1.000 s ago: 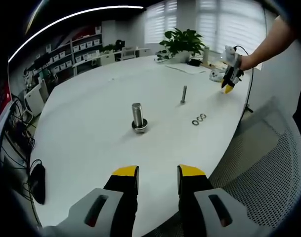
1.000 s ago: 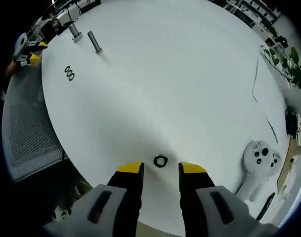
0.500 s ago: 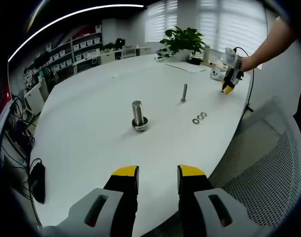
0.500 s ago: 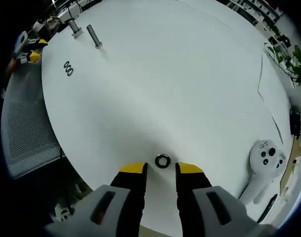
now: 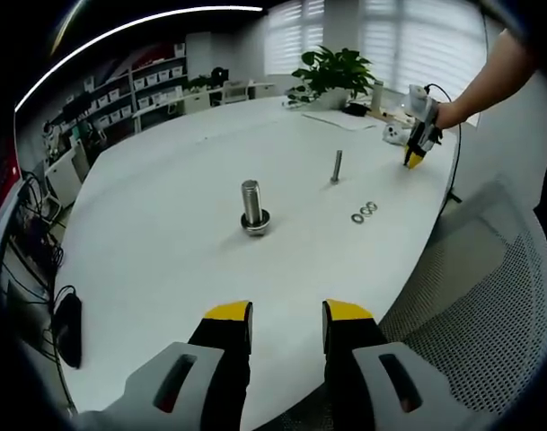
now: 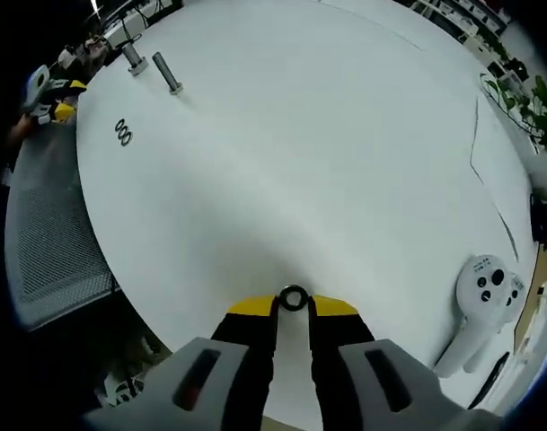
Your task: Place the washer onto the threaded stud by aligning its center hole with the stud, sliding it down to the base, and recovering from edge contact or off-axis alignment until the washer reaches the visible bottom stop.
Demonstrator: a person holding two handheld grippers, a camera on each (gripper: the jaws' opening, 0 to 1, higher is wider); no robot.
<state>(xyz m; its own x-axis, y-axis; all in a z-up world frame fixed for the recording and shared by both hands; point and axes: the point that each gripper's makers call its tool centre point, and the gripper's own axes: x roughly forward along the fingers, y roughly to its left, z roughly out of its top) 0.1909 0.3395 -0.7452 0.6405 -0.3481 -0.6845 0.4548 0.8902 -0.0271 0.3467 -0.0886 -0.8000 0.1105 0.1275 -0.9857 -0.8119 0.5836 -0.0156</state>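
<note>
In your right gripper view, your right gripper (image 6: 292, 306) points its yellow-tipped jaws at the near edge of the large white oval table (image 6: 282, 162), and they have closed in on the small dark metal washer (image 6: 293, 298), which sits pinched between their tips at six o'clock. A white handheld controller (image 6: 478, 301) lies at four o'clock. Toward ten o'clock stand the thin grey threaded stud (image 6: 166, 73) and a thicker upright steel bolt (image 6: 130, 56), with a pair of spare metal washers (image 6: 122, 133) lying flat nearer you. In your left gripper view, your left gripper (image 5: 286, 314) hovers over the table's edge with its jaws parted and nothing between them. The thick bolt stands ahead near centre, the thin stud at one o'clock.
</note>
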